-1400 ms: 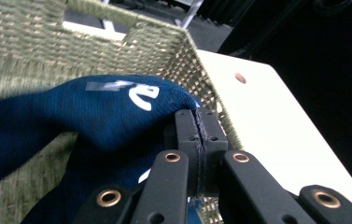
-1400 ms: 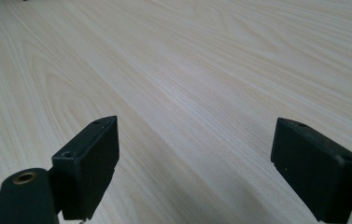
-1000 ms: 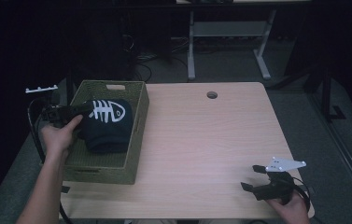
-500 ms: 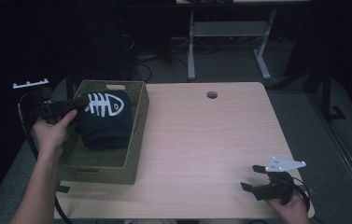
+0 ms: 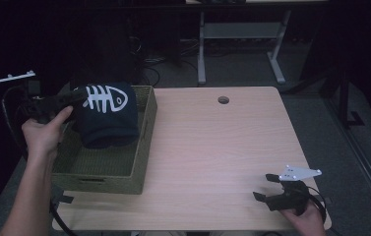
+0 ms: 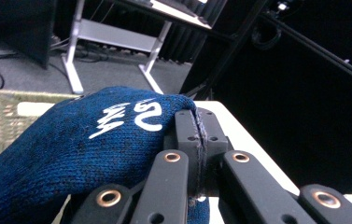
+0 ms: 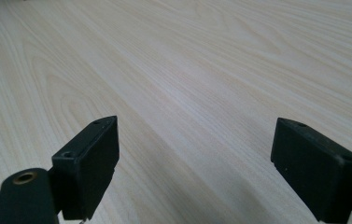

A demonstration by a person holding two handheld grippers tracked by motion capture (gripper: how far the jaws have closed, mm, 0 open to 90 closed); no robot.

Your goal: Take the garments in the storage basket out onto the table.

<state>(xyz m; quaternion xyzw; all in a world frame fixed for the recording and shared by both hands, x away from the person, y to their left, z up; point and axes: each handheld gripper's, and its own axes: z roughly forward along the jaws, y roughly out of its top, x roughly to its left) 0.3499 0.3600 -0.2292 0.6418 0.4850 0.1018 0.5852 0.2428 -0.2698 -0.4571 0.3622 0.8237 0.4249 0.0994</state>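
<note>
Lifted since a second ago: navy garment [image 5: 107, 118] with the white fishbone print has come up out of the woven basket [image 5: 124, 169] and now hangs tilted over its far-left corner, lower fold still down inside. Basket itself has slid toward the left edge of the bench [image 5: 212, 147].

Left tongs [image 5: 77, 95]: jaws pinched tight on a fold of the knit at the garment's upper left edge; left gripper view shows fabric squeezed in the seam between the pads, cloth bulging off to the left of the tongs. The garment's long axis runs from that pinch point down and away into the basket, so the bulk trails below and to the right of the left tongs. Likely next: keep raising until the hem clears the rim. Risk: hem snagging on the basket wall.

Right tongs [image 5: 266, 189]: unmoved, resting low over bare bench at the near right corner, jaws spread wide, nothing held. Garment is well apart from them; left hand [image 5: 45, 132] is clearly the nearer.
</note>
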